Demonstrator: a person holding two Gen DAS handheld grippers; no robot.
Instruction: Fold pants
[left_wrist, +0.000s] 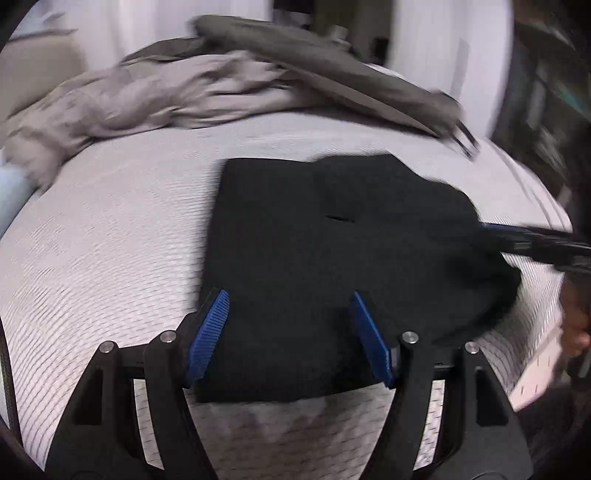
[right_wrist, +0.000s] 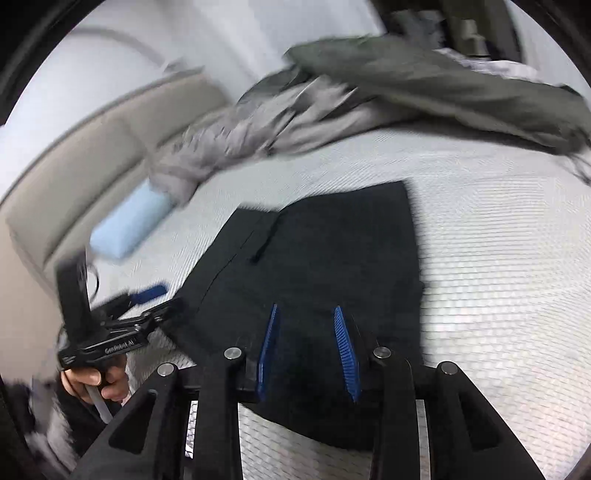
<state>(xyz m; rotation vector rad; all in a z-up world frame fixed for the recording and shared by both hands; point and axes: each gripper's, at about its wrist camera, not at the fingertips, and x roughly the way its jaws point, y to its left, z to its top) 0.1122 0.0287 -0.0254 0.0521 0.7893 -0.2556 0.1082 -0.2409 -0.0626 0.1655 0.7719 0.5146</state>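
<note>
**Clerk:** Two grippers, one garment. Item one: black pants (left_wrist: 332, 258), folded to a compact rectangle, centre of both frames, flat on the white textured bedcover (left_wrist: 110, 258). Item two: your left gripper (left_wrist: 290, 336), blue pads apart, nothing pinched; the near edge of the pants shows between the pads, apparently below them. Item three: your right gripper (right_wrist: 308, 350), pads apart with a narrower gap, black cloth behind them but none clamped.

**Checker:** And the step in hand?

**Clerk:** By my judgement, the fold is nearly finished and you are tidying or letting go. To do it well, keep both pairs of pads clear of the cloth as you pull away, so no layer drags. The right-hand edge in the left wrist view bulges round; press it flat and square it against the straight left edge.

**Checker:** Other stock?

**Clerk:** Grey garments (left_wrist: 184, 88) heaped across the upper part of both frames, well apart from the pants. Pale blue block (right_wrist: 129, 225), middle left of the right wrist view, near the heap.

**Checker:** Unverifiable?

**Clerk:** Number of layers in the fold: cannot tell. The near edge of the pants is hidden by gripper frames. Both views are blurred. Your right gripper enters the left wrist view at the right edge, largely cut off. Whether any pad touches the cloth is unclear.
</note>
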